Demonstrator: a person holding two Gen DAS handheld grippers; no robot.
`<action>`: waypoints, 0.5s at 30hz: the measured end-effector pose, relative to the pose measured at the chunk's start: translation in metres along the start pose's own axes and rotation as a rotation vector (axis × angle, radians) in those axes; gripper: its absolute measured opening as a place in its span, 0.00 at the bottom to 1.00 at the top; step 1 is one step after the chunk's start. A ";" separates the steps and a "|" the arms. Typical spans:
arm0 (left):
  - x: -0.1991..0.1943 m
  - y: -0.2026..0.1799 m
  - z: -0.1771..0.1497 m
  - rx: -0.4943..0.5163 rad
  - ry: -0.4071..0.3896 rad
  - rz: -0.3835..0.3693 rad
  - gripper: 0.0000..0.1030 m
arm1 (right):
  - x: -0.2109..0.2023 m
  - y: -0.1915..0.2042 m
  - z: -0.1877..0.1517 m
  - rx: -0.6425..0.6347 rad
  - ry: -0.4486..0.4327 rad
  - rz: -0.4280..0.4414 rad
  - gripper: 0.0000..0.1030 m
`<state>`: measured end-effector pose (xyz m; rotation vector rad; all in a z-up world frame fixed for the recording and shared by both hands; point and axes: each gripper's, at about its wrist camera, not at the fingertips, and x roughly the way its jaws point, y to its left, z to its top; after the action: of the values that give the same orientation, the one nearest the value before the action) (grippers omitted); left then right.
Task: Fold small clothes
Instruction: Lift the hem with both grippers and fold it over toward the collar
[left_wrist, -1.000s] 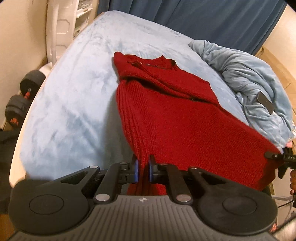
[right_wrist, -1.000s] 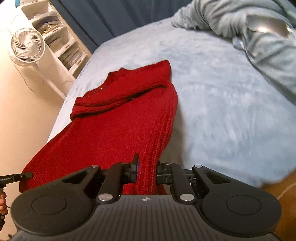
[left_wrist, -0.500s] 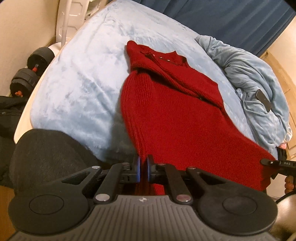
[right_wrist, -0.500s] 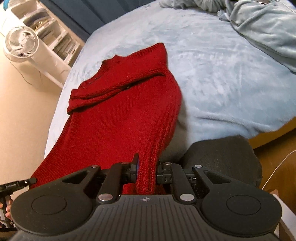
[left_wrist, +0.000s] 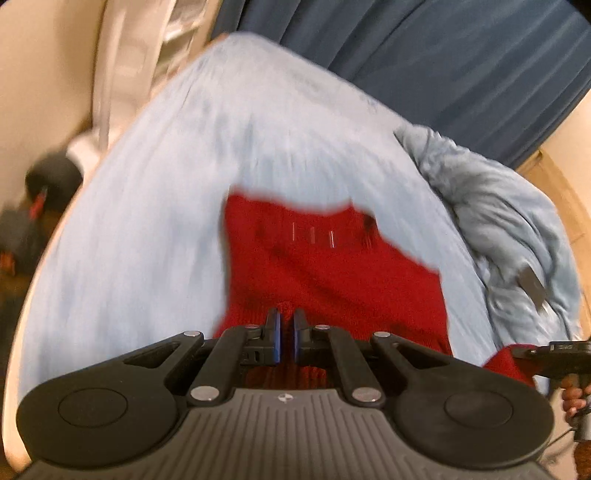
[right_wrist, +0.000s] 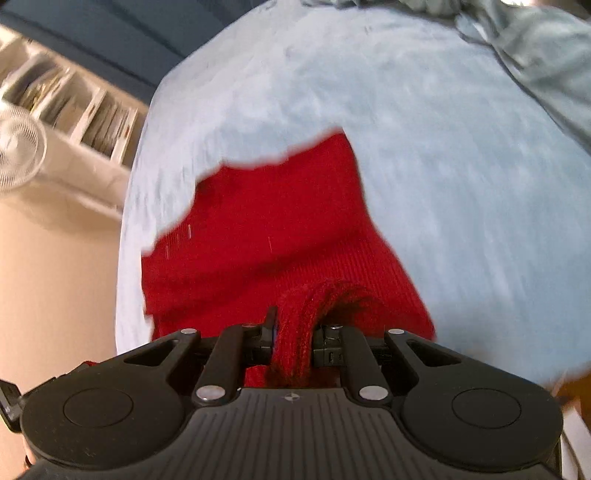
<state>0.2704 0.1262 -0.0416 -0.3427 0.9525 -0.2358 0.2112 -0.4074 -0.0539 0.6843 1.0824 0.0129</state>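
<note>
No readable writing; red sweater pinched in both grippers' fingers.

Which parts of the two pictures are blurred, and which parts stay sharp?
Left wrist view: the bed and red sweater are smeared by motion blur, while the left gripper is sharp. Right wrist view: same smear on bed, sweater and shelf; the right gripper is crisp.
</note>
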 end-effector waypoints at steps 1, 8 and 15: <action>0.015 -0.001 0.026 -0.012 -0.025 0.013 0.06 | 0.014 0.002 0.025 0.021 -0.008 -0.007 0.14; 0.120 0.037 0.136 -0.188 -0.184 0.353 0.63 | 0.077 -0.019 0.120 0.228 -0.271 -0.096 0.64; 0.157 0.035 0.092 -0.050 -0.098 0.251 0.77 | 0.118 -0.053 0.082 0.118 -0.242 -0.137 0.64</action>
<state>0.4362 0.1204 -0.1248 -0.2746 0.8958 0.0342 0.3194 -0.4524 -0.1530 0.6965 0.8993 -0.2479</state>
